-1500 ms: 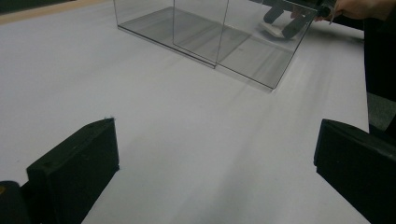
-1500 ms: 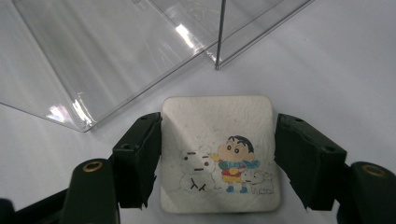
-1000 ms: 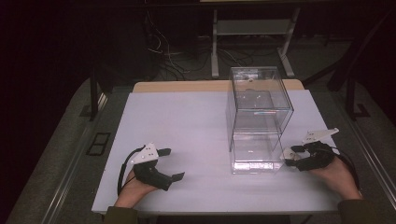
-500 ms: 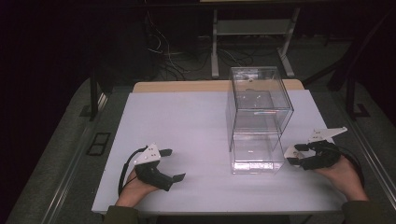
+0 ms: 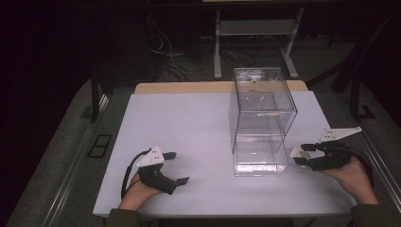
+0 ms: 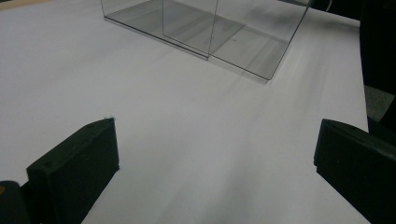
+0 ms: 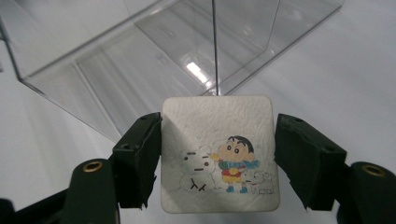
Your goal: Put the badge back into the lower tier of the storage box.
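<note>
A white square tile (image 7: 217, 126) with a cartoon drawing of a child, a snowman and a small dog sits between the jaws of my right gripper (image 7: 218, 156), which is shut on its two side edges. In the high view that right gripper (image 5: 300, 158) hovers just right of a tall clear plastic case (image 5: 262, 123) with two stacked compartments, and the tile (image 5: 298, 151) shows as a pale patch at its tips. My left gripper (image 5: 179, 167) rests at the front left of the table, open, with nothing between its jaws. Ahead of the left gripper (image 6: 215, 149) lies bare white table and the clear case (image 6: 210, 28).
The white table top (image 5: 189, 123) has free room left of the case. Beyond its far edge stand a metal stand (image 5: 255, 28) and loose cables (image 5: 165, 52) on a dark floor. A dark rail (image 5: 71, 165) runs along the table's left side.
My right hand has shifted slightly to the right, away from the case, still holding the tile. The left hand has not moved.
</note>
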`<state>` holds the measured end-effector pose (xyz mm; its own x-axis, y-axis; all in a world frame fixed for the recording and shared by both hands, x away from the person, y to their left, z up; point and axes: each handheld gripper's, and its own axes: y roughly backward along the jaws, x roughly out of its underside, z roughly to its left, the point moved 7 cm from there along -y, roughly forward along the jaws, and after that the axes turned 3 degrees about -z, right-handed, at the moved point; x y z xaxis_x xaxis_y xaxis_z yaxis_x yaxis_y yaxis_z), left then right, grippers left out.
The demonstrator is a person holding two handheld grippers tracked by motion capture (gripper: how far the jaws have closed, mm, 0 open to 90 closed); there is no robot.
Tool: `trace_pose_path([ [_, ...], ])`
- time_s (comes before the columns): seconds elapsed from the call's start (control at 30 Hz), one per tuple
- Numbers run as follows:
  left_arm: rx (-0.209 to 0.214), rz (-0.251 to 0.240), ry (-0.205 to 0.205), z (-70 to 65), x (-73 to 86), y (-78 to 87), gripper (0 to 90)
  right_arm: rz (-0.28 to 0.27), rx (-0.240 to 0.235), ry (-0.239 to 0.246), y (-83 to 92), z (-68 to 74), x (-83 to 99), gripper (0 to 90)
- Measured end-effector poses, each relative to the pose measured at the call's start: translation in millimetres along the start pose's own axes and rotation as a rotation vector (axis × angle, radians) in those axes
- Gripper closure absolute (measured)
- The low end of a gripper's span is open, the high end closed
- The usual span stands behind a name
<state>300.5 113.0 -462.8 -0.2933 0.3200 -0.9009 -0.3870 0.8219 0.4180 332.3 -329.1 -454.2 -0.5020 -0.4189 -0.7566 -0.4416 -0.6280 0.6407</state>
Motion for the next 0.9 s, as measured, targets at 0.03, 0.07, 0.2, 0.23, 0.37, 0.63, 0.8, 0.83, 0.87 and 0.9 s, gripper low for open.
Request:
trace_pose_path([
  [0.03, -0.001, 0.0, 0.0, -0.1, 0.0, 0.1, 0.0, -0.003, -0.001, -0.002, 1.1, 0.5, -0.9, 32.9],
  [0.07, 0.0, 0.0, 0.002, -0.2, -0.1, 0.3, 0.0, -0.007, -0.002, 0.0, 2.1, 0.8, -1.9, 33.0],
  [0.2, -0.001, -0.005, 0.001, 0.3, -0.7, 1.1, 0.0, -0.021, -0.002, 0.004, 6.2, 2.1, -5.6, 32.9],
  [0.23, -0.001, -0.006, 0.002, 0.3, -0.8, 1.2, 0.0, -0.025, -0.005, 0.002, 7.5, 2.9, -6.7, 33.0],
  [0.37, 0.0, -0.005, 0.001, -0.1, -0.7, 1.1, 0.0, -0.039, -0.007, 0.013, 11.2, 5.7, -11.4, 32.9],
  [0.63, -0.001, -0.005, 0.0, 0.4, -0.7, 1.6, 0.0, -0.08, -0.015, 0.012, 22.1, 10.6, -22.2, 32.9],
  [0.8, -0.002, -0.008, 0.001, -0.1, -1.0, 1.6, 0.0, -0.094, -0.016, 0.031, 26.3, 15.8, -29.1, 32.9],
  [0.83, -0.002, -0.008, 0.001, -0.1, -1.0, 1.8, 0.0, -0.095, -0.019, 0.032, 26.9, 16.9, -30.5, 32.9],
  [0.87, -0.003, -0.008, 0.001, -0.1, -1.0, 1.7, 0.0, -0.097, -0.018, 0.034, 27.2, 17.9, -31.9, 33.0],
  [0.9, -0.002, -0.008, 0.001, 0.0, -1.0, 1.7, 0.0, -0.098, -0.018, 0.038, 27.6, 18.7, -33.2, 32.9],
])
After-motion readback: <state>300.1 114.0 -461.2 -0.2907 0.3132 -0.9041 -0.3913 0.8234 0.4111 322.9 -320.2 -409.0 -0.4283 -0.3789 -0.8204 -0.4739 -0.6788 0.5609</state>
